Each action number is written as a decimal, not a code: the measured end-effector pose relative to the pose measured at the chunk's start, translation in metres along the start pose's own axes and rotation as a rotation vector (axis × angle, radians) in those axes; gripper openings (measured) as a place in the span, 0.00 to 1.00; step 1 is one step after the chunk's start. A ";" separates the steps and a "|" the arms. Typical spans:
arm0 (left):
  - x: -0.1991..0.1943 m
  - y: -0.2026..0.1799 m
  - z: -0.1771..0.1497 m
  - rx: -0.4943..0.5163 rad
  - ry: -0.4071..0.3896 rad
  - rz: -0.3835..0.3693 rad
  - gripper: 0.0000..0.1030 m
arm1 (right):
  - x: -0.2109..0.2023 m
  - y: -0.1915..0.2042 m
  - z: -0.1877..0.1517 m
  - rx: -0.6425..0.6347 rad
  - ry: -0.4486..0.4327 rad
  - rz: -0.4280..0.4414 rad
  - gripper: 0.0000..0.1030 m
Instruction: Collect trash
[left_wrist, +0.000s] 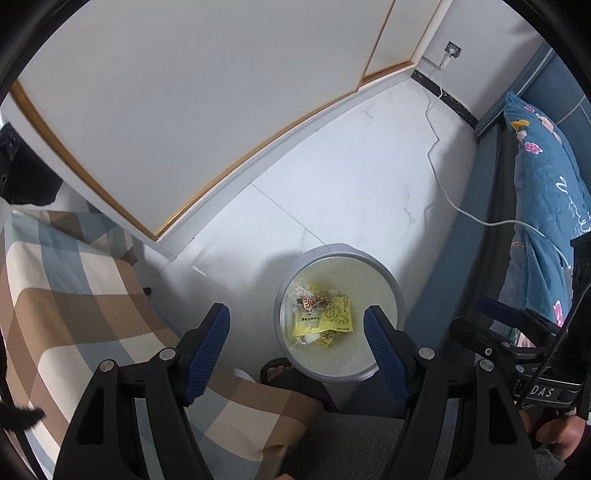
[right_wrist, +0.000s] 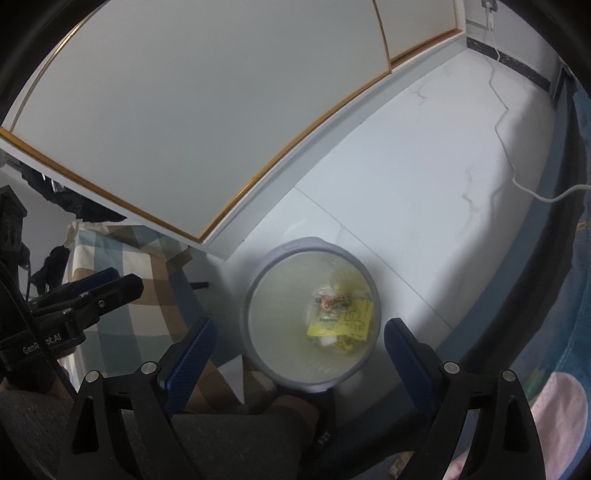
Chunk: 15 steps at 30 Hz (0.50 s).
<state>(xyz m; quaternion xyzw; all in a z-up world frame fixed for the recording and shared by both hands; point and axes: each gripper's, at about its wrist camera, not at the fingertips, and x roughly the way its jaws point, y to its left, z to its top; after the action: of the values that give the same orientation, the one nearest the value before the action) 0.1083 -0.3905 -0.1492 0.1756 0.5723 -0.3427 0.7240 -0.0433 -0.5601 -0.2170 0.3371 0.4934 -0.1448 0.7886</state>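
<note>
The grey trash bin (left_wrist: 338, 312) is standing on the white floor (left_wrist: 362, 166), between the checked cloth (left_wrist: 74, 295) and the blue bed (left_wrist: 546, 192). Yellow wrappers (left_wrist: 325, 317) and other small trash are lying at its bottom. The left gripper (left_wrist: 297, 347) is hovering above the bin with its jaws spread wide, holding nothing. The right gripper (right_wrist: 297, 354) is also hanging over the bin, spread and empty.

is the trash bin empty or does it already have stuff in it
Not empty. The trash bin stands upright on the floor, and yellow wrappers lie at its bottom; most of its inside is bare.
</note>
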 end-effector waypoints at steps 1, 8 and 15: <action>0.000 0.000 -0.001 -0.003 0.002 -0.001 0.70 | 0.000 0.000 0.000 0.003 -0.001 0.000 0.90; -0.003 0.002 -0.002 -0.015 -0.002 0.007 0.70 | -0.003 -0.003 -0.001 0.013 -0.004 -0.002 0.90; -0.003 -0.001 -0.002 -0.004 -0.008 0.010 0.70 | -0.005 -0.005 -0.001 0.014 -0.012 -0.007 0.90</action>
<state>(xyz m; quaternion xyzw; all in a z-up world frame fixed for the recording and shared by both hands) 0.1063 -0.3892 -0.1468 0.1755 0.5691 -0.3386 0.7284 -0.0498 -0.5636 -0.2149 0.3400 0.4890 -0.1529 0.7886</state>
